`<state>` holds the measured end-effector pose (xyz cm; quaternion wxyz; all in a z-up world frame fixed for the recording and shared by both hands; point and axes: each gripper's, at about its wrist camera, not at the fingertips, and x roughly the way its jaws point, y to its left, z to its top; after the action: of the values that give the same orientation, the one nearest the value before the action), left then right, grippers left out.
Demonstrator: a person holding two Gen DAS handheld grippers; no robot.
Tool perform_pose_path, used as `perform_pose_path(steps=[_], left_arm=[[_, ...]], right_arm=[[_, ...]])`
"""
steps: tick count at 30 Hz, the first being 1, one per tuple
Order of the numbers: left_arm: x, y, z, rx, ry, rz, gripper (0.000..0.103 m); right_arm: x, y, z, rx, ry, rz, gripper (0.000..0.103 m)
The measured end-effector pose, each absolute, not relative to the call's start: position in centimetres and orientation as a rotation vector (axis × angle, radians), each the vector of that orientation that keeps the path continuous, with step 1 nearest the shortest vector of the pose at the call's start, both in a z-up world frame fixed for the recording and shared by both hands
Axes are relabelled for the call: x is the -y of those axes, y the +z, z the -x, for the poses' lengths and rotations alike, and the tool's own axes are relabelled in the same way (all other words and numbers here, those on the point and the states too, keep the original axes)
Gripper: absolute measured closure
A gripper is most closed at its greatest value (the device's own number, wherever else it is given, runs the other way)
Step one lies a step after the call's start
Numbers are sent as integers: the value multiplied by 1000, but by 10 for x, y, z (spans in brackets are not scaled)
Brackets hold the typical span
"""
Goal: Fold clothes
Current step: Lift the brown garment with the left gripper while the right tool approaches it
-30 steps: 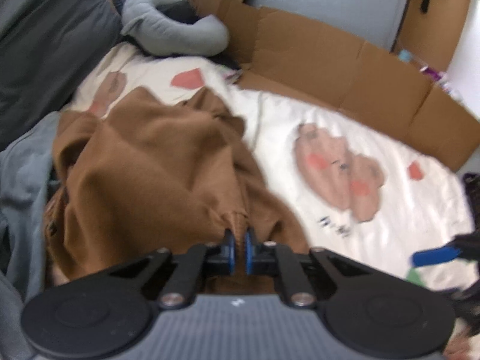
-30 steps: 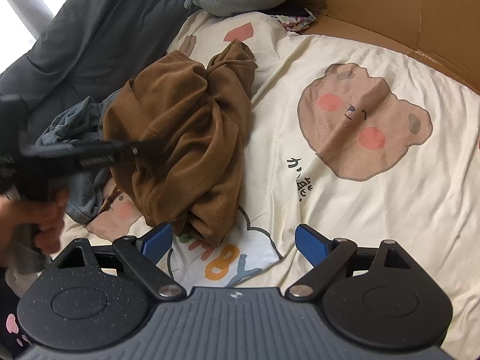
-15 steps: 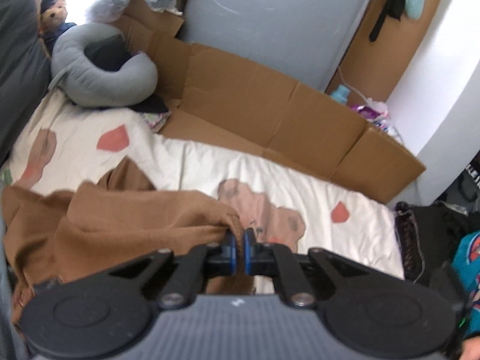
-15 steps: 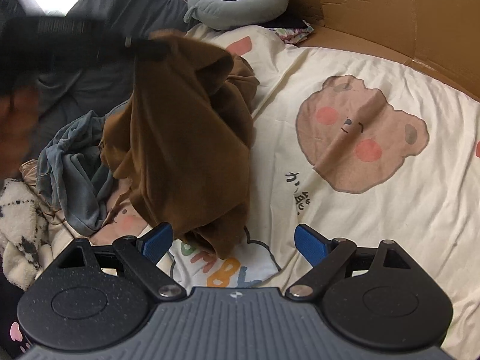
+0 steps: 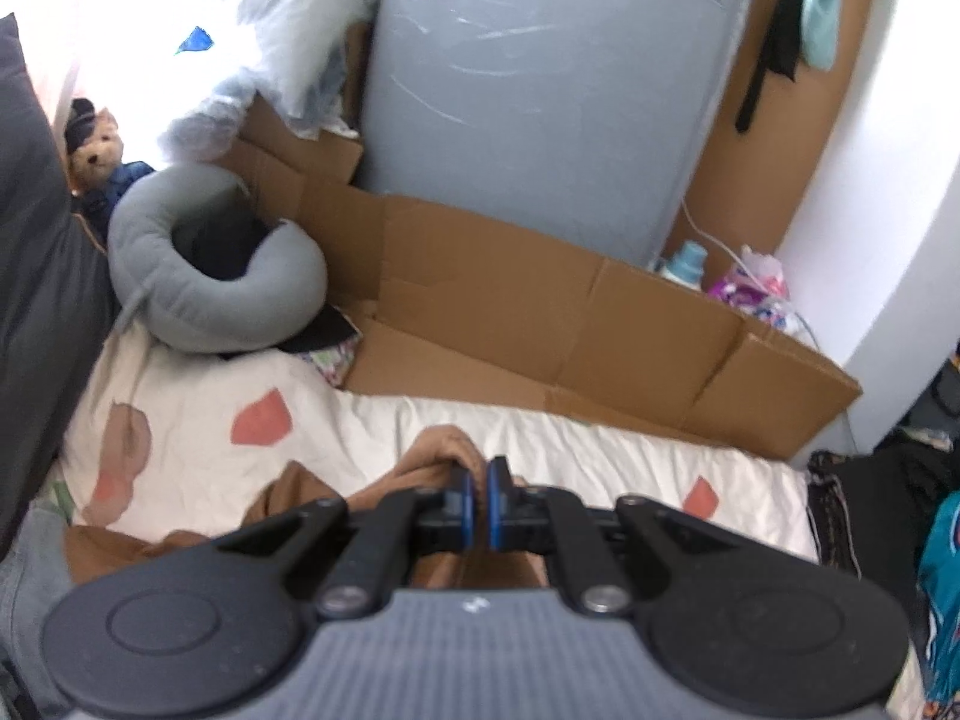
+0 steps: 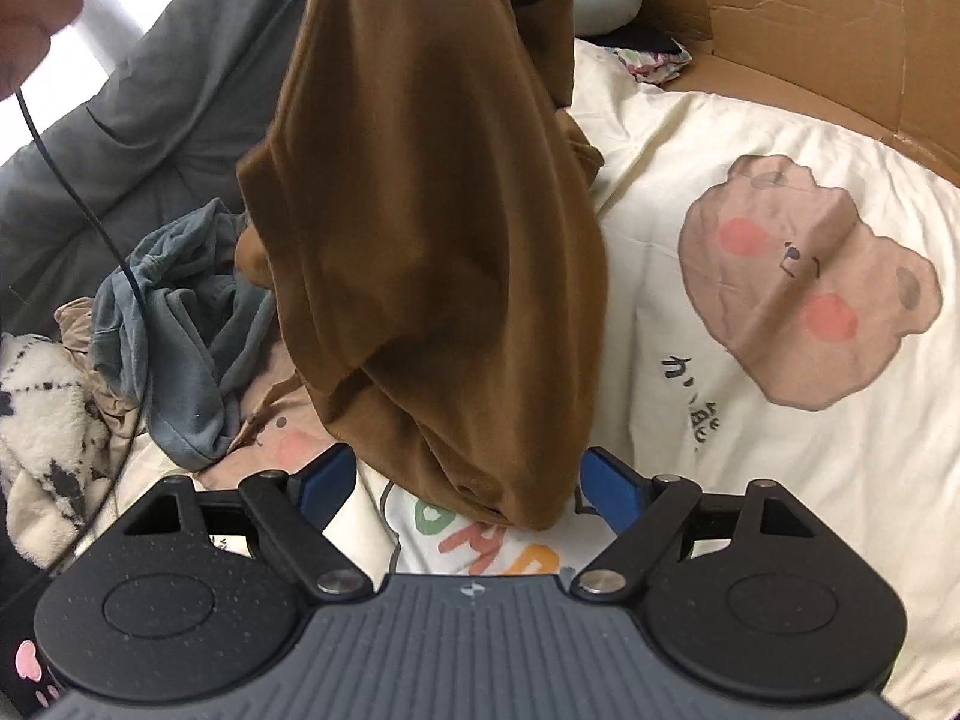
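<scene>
A brown garment (image 6: 432, 228) hangs in the air over the bed, bunched and drooping, its lowest folds reaching down between the blue pads of my right gripper (image 6: 471, 483), which stands open. My left gripper (image 5: 478, 507) is shut on a pinch of the same brown garment (image 5: 441, 459), held high; most of the cloth hangs below it out of sight. A hand (image 6: 36, 6) shows at the top left of the right wrist view.
The cream bedsheet (image 6: 750, 420) with bear prints covers the bed. A pile of blue-grey and fluffy white clothes (image 6: 174, 312) lies at the left. Cardboard (image 5: 540, 324) lines the far edge, with a grey neck pillow (image 5: 216, 276) at the head and a dark grey duvet (image 6: 150, 108) at the side.
My left gripper has lifted the brown garment off the bed and high up, so it now hangs; the right gripper stayed low and open, and the cloth's bottom now dangles between its pads.
</scene>
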<state>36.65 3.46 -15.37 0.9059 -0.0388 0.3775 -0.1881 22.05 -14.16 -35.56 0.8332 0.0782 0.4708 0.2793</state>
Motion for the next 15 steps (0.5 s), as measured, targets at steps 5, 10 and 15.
perform_pose_path(steps=[5,10,15], left_arm=[[-40,-128,-381,-739,-367,69,98],[-39,-107,-398,-699,-361,33,98],[-34,-96,-418,-684,-361,10,98]], right_arm=[[129,-366,-224,-998,565,-139,19],[125,-376,-225,-1000,536,-128,23],[112,-387,-240,-1017,567,-211,24]])
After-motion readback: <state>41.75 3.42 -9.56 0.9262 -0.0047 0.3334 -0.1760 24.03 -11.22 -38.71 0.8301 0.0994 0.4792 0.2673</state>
